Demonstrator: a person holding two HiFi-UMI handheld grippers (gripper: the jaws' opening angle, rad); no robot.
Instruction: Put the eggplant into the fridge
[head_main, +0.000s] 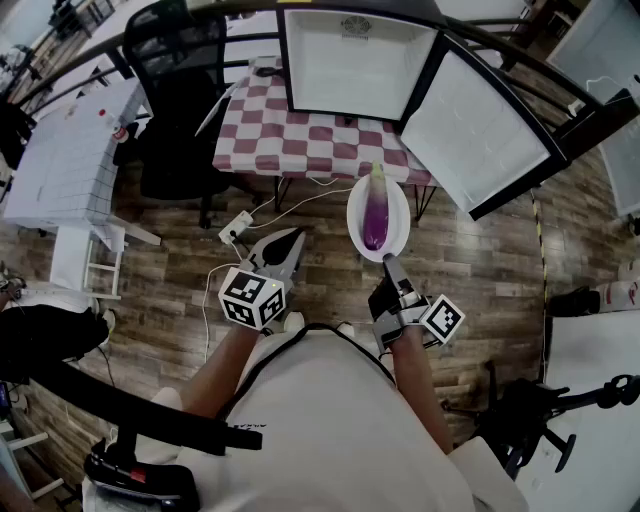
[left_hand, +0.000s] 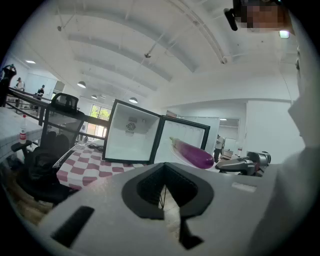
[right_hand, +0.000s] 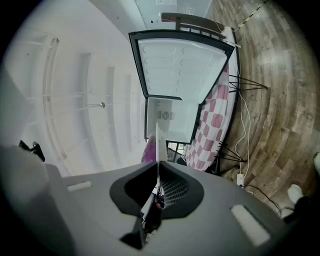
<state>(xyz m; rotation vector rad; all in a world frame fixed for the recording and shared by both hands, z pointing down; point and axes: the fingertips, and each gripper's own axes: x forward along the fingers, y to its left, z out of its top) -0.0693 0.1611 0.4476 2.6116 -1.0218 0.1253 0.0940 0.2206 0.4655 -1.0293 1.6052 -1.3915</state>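
The right gripper (head_main: 390, 265) is clamping the near rim of a plate (head_main: 354, 205), holding it level in front of the fridge (head_main: 350, 60). The eggplant (head_main: 375, 215) is lying on the plate, stem towards the fridge, which is standing open on the table (head_main: 300, 140). The left gripper (head_main: 290, 245), jaws together and empty, is hovering in front of the fridge.

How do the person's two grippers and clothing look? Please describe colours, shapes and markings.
The left gripper and the right gripper have grey bodies with dark, tapering jaws. Each carries a cube with black-and-white square markers. The person wears a white top.
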